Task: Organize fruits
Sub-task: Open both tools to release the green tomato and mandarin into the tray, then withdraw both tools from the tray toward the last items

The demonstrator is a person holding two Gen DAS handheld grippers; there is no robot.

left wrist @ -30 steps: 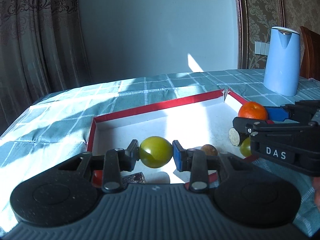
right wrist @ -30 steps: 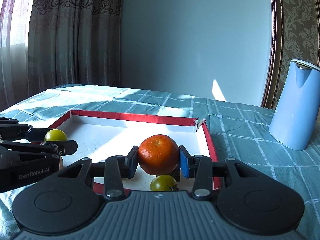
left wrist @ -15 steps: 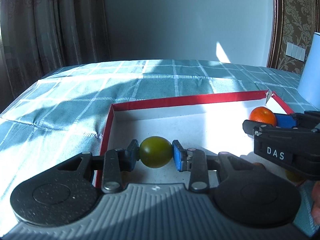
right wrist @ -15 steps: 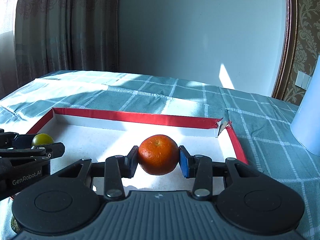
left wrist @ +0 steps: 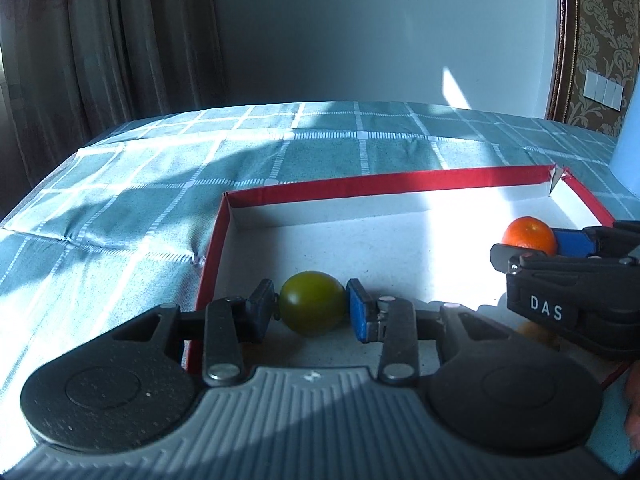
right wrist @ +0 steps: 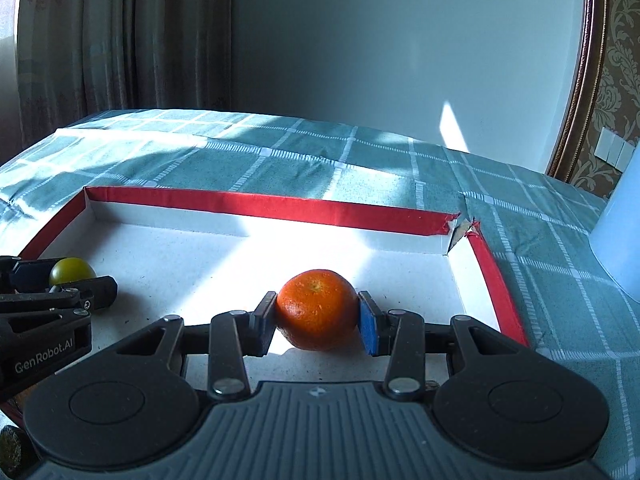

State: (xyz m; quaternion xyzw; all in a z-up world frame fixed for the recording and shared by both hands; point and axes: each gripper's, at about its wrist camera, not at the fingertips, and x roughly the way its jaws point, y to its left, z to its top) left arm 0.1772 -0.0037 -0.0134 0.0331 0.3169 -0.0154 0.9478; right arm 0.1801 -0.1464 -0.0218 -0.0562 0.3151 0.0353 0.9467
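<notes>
At the far left the bench point(left wrist: 120, 184) lies under a teal checked cloth, and the red-edged box point(left wrist: 360, 184) sits on it with its white floor in bright sun. The left gripper point(left wrist: 312, 307) has its fingers point(left wrist: 262, 304) closed on a green fruit point(left wrist: 312, 304), held across its widest part near the box's left wall and low over the floor; whether it touches the floor I cannot tell. It looks smooth-skinned and firm, probably light, and likely to slip or bruise if pinched hard, so a grip at the middle suits it. Further right, the right gripper point(right wrist: 317, 316) is clamped on an orange point(right wrist: 317, 309), also at its middle, toward the box's right side, well apart from the green fruit. Its dimpled rind should give better purchase, though the flesh under it is soft. At the far right edge stands a pale blue container point(right wrist: 620, 248), outside the box
</notes>
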